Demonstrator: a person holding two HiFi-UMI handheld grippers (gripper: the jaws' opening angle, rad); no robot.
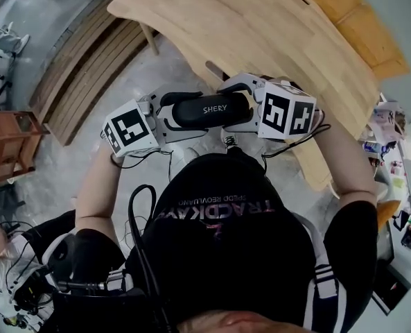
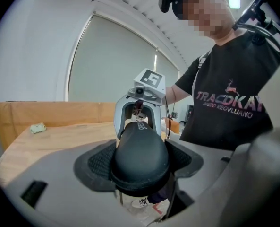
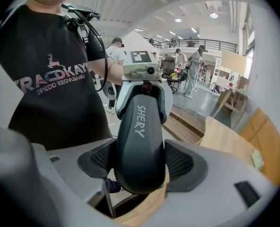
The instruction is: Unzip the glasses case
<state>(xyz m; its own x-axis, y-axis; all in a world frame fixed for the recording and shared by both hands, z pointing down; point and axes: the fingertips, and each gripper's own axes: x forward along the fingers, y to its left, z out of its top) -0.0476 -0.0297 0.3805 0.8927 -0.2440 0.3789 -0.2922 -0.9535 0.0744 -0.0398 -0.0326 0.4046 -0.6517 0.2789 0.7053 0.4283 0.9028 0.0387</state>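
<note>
A black glasses case (image 1: 212, 109) with white lettering hangs level in the air in front of the person's chest, held by its two ends. My left gripper (image 1: 167, 116) is shut on its left end, pads against both sides (image 2: 140, 174). My right gripper (image 1: 245, 109) has the other end between its pads (image 3: 140, 169), with no gap showing. Each gripper view looks along the case (image 2: 140, 155) (image 3: 140, 141) to the opposite gripper at its far end. No zip is visible in any view.
A pale wooden table (image 1: 260, 26) curves just beyond the grippers, its edge under the right gripper. Wooden planks (image 1: 87, 61) and a small wooden crate (image 1: 11, 141) lie on the floor at the left. Cluttered items (image 1: 389, 151) stand at the right. Several people stand far off (image 3: 191, 65).
</note>
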